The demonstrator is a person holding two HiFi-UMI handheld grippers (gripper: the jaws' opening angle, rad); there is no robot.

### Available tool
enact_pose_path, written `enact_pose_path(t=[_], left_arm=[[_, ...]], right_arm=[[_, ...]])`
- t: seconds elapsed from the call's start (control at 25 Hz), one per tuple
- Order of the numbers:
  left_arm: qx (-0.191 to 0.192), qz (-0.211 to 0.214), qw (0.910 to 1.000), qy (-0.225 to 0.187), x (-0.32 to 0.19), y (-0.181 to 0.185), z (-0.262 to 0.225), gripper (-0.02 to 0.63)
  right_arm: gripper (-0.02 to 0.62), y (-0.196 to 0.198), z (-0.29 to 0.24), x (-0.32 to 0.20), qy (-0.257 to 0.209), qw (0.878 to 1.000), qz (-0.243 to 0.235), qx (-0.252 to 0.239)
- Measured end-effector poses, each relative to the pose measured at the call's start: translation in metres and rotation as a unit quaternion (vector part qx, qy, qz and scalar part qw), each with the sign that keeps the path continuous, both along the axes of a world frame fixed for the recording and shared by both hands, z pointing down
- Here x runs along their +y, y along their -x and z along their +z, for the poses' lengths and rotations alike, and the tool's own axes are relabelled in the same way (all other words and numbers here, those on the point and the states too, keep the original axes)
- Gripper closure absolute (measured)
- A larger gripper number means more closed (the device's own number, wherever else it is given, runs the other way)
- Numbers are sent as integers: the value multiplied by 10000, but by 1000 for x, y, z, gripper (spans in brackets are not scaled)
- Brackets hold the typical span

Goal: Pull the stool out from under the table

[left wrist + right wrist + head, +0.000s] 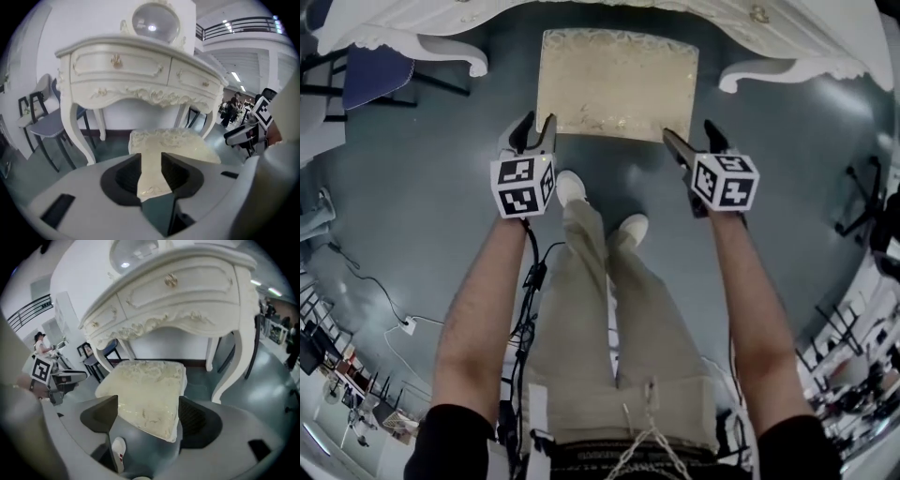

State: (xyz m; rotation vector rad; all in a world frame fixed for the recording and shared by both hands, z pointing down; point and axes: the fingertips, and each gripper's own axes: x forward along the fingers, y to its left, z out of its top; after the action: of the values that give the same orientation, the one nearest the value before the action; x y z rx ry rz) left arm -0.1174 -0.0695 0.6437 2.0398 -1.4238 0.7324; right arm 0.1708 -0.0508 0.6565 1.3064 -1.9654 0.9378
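Left tongs (pixel 539 122), right tongs (pixel 688 131): jaws apart

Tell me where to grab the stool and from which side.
Grip the stool at the near edge of its seat, left gripper and right gripper on a corner each, coming from the open floor side. Its far edge sits at the table, whose curved legs flank it, so only the near corners are free.

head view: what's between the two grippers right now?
In the head view, the front edge of the stool spans the gap between the left gripper and right gripper; just nearer, the person's white shoes on the grey floor.
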Motion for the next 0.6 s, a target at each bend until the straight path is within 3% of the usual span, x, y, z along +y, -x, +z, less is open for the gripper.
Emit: enact_pose_path(t=[0.12, 0.16, 0.2, 0.24, 0.28, 0.44, 0.6], left_arm=[[137, 12, 9966, -811, 11, -19, -91, 577], [192, 68, 9942, -1060, 14, -25, -122, 597], [229, 140, 9911, -1301, 16, -29, -153, 603], [264, 212, 9877, -1529, 18, -32, -182, 603], [309, 269, 9841, -1731, 19, -33, -211, 603], [537, 234, 9720, -2278, 23, -31, -312, 603], [736, 241, 9640, -2543, 36, -32, -392, 603]], right_arm=[[198, 10, -79, 13, -624, 9972, -409, -36], [229, 13, -107, 14, -851, 9955, -425, -45], [336, 15, -135, 14, -1086, 9934, -381, -20], [502, 17, -161, 12, -1311, 9908, -323, 17], [581, 21, -186, 11, -1516, 9880, -297, 17], [592, 31, -279, 10, -2179, 9755, -281, -100], [594, 23, -356, 26, -2746, 9610, -280, 155]])
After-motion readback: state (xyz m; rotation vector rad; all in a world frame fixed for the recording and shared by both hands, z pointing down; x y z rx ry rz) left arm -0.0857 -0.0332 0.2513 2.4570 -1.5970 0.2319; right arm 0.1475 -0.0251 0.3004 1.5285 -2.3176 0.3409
